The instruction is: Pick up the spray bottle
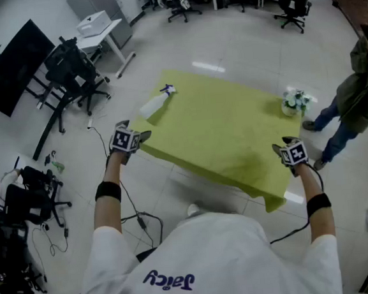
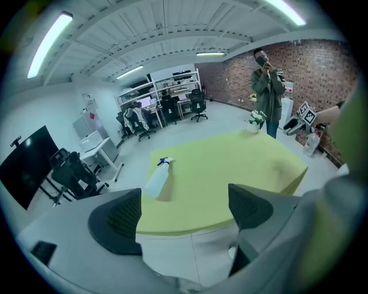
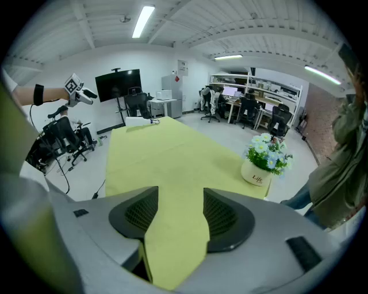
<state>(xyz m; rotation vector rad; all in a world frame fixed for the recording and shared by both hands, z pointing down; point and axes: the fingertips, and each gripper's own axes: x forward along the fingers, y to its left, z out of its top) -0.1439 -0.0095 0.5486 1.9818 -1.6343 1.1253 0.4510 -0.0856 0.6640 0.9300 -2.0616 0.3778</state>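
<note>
1. The tabletop (image 1: 190, 149) is covered by a yellow-green cloth (image 1: 227, 130) that hangs over its edges. It stands on a pale tiled floor.
2. The spray bottle (image 1: 156, 102) lies on its side on the cloth near the far-left corner. The body is translucent white, and the blue-and-white trigger head points toward the far side.
3. The left hand-held gripper (image 1: 139, 137) is held off the near-left edge of the tabletop and angled downward. Its jaws are spread wide, and nothing lies between them. It is well apart from the spray bottle. In the left gripper view, the bottle appears beyond the left jaw.
4. The right hand-held gripper (image 1: 281, 147) is held at the near-right edge of the tabletop and is also angled downward. Its jaws are released with a narrower gap than the left pair. Only bare cloth shows through that gap.
5. A white flower pot (image 1: 292, 105) with small white and blue blooms stands upright near the far-right corner. It is well apart from the spray bottle.
6. The operator wears a white shirt (image 1: 207, 263) and a black wristband on each forearm.
7. A bystander (image 1: 355, 96) in a green jacket and jeans stands on the floor to the right of the tabletop.
8. A black screen (image 1: 14, 68) on a stand and office chairs (image 1: 69, 73) stand to the left.
</note>
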